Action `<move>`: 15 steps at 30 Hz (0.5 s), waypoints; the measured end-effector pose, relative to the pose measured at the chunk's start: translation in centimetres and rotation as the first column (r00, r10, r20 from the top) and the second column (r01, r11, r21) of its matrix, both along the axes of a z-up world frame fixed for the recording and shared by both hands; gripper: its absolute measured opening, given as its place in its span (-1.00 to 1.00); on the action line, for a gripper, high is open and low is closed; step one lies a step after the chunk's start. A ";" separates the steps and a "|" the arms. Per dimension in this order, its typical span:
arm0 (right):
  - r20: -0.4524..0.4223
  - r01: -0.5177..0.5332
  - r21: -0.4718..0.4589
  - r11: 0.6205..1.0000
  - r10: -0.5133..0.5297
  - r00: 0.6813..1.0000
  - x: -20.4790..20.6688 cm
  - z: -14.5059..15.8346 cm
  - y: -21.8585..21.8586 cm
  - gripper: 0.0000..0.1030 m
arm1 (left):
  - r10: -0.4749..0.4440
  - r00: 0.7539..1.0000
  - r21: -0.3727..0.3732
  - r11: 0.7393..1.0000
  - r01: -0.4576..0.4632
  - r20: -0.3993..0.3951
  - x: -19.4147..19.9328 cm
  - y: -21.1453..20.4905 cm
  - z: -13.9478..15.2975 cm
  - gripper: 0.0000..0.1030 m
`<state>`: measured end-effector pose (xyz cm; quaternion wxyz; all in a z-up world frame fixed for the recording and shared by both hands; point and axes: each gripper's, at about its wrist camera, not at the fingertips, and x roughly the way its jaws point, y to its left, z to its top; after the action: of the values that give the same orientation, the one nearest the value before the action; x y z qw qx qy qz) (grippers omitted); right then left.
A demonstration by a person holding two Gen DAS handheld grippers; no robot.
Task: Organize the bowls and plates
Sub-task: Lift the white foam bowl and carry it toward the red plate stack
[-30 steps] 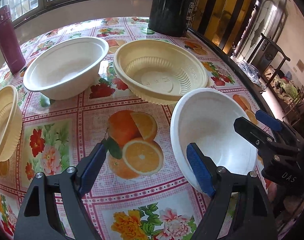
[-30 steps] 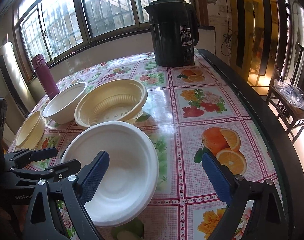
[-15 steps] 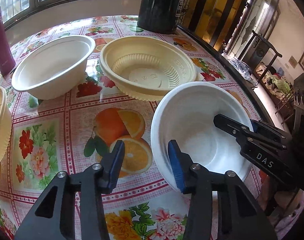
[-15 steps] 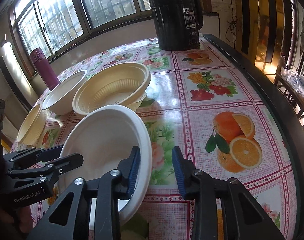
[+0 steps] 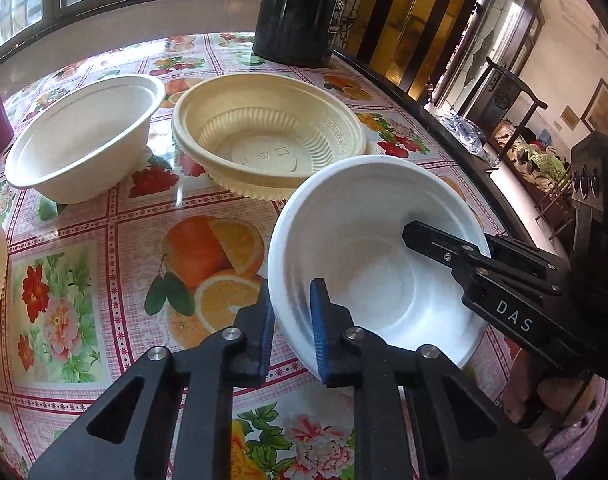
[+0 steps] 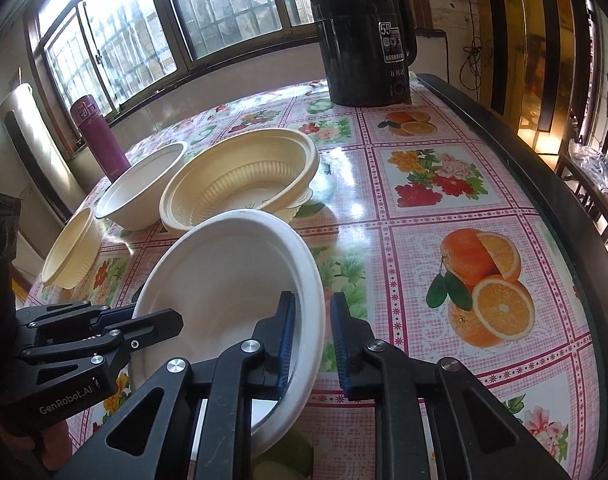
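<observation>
A white bowl [image 5: 364, 240] [image 6: 224, 272] sits near the table's front right, held between both grippers. My left gripper [image 5: 292, 320] straddles its left rim with one blue pad inside and one outside. Its jaws are closing and press the rim. My right gripper [image 6: 310, 336] clamps the opposite rim the same way, its jaws also closing. Each gripper shows in the other's view: the right gripper [image 5: 448, 236], the left gripper [image 6: 140, 316]. Behind the white bowl stand stacked cream ribbed bowls [image 5: 268, 140] [image 6: 240, 184], another white bowl [image 5: 84, 136] [image 6: 144, 184] and a cream bowl [image 6: 70, 248].
A black kettle [image 6: 364, 40] stands at the table's far side, and a maroon bottle [image 6: 98, 136] at the far left by the window. The dark table edge [image 6: 544, 208] curves along the right, with a chair beyond it. The floral tablecloth [image 6: 444, 184] right of the bowls is bare.
Both grippers' jaws have gone from wide open to nearly together on opposite rims of the white bowl. The bowl now looks tipped slightly. Neither hand has shifted much.
</observation>
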<state>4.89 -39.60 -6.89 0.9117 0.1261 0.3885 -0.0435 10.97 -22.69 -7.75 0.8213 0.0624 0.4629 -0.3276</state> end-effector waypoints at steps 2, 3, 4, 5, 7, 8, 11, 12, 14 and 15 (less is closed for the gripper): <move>-0.008 -0.002 0.019 1.000 0.002 1.000 0.0 -0.1 0.0 -0.66 | -0.004 1.000 0.004 1.000 0.004 0.001 -0.2 -0.1 0.1 -0.73; -0.012 -0.002 0.019 1.000 0.002 1.000 0.0 -0.2 0.1 -0.66 | -0.008 1.000 0.005 1.000 0.008 0.003 -0.3 -0.1 0.3 -0.74; -0.015 -0.004 0.019 1.000 0.004 1.000 0.0 -0.2 0.3 -0.66 | -0.011 1.000 0.005 1.000 0.011 0.009 -0.6 -0.1 0.4 -0.76; -0.017 -0.008 0.020 1.000 0.009 1.000 0.0 -0.3 0.6 -0.66 | -0.010 1.000 0.009 1.000 0.010 0.016 -0.8 0.0 0.6 -0.76; -0.013 -0.020 0.016 1.000 0.021 1.000 0.0 -0.1 1.3 -0.66 | 0.004 1.000 0.019 1.000 -0.005 0.029 -1.3 0.6 0.9 -0.77; -0.008 -0.028 0.010 1.000 0.028 1.000 -0.1 0.0 1.8 -0.67 | 0.015 0.999 0.019 1.000 -0.015 0.033 -1.5 1.1 1.1 -0.76; 0.007 -0.049 -0.007 0.999 0.049 0.999 -0.3 0.4 3.6 -0.71 | 0.065 0.997 0.029 0.997 -0.066 0.041 -2.0 3.0 1.4 -0.76; 0.010 -0.059 -0.005 0.998 0.059 0.998 -0.4 0.4 4.2 -0.71 | 0.082 0.996 0.031 0.996 -0.083 0.042 -2.2 3.7 1.6 -0.76; 0.009 -0.075 -0.015 0.997 0.076 0.997 -0.7 0.6 5.9 -0.68 | 0.113 0.992 0.032 0.993 -0.115 0.050 -2.6 5.3 1.9 -0.76; 0.011 -0.081 -0.022 0.996 0.082 0.997 -0.8 0.7 6.7 -0.62 | 0.132 0.990 0.037 0.990 -0.134 0.057 -2.9 6.2 2.1 -0.77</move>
<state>4.05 -32.90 -6.15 0.9164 0.1006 0.3874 -0.0097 8.12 -16.48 -5.62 0.8521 0.0568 0.4502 -0.2610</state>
